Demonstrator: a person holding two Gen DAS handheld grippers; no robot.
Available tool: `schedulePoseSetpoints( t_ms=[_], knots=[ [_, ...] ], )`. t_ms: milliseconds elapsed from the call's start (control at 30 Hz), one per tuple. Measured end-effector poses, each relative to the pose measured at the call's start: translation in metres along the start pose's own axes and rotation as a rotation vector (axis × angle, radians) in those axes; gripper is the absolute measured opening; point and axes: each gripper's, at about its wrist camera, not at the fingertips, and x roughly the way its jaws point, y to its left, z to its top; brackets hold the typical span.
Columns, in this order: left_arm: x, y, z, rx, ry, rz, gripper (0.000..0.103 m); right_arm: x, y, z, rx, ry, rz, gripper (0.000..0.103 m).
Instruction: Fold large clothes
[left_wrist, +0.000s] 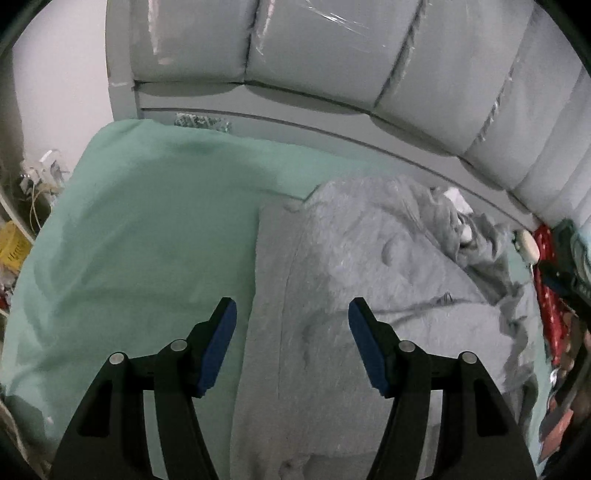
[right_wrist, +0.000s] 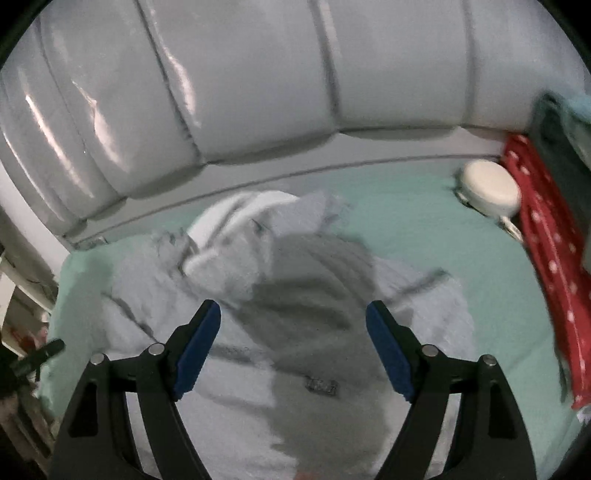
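Observation:
A large grey fleecy garment (left_wrist: 369, 266) lies on a mint green bed sheet (left_wrist: 140, 229), flat along its left edge and bunched up with a white lining at the far right. My left gripper (left_wrist: 291, 314) hangs open above the garment's left edge, nothing between its blue pads. In the right wrist view the same grey garment (right_wrist: 295, 325) is spread below, its white-lined hood end (right_wrist: 236, 218) crumpled toward the headboard. My right gripper (right_wrist: 293, 317) is open above the garment's middle and holds nothing. That view is blurred by motion.
A padded grey headboard (left_wrist: 332, 59) runs along the far side of the bed. A red spotted cloth (right_wrist: 546, 251) and a white round object (right_wrist: 487, 188) lie at the right edge of the sheet (right_wrist: 424, 229). Clutter and cables (left_wrist: 37, 184) sit left of the bed.

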Motion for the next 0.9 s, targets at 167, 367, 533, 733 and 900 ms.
schedulePoseSetpoints(
  t_ms=[167, 367, 533, 733, 900],
  knots=[
    [0.008, 0.007, 0.006, -0.013, -0.023, 0.017, 0.066, 0.032, 0.016, 0.029, -0.007, 0.022, -0.044, 0.081],
    [0.018, 0.026, 0.018, -0.073, -0.027, 0.051, 0.066, 0.094, 0.010, 0.056, -0.019, 0.067, -0.124, 0.081],
    [0.018, 0.028, 0.022, -0.100, -0.048, 0.078, 0.066, 0.134, 0.008, 0.062, -0.074, 0.088, -0.164, 0.081],
    [0.025, 0.018, 0.018, -0.076, -0.031, 0.089, 0.066, 0.166, -0.005, 0.060, -0.002, 0.120, -0.073, 0.083],
    [0.027, 0.006, 0.015, -0.034, -0.024, 0.085, 0.066, 0.145, 0.019, 0.053, -0.147, 0.090, 0.023, 0.013]
  ],
)
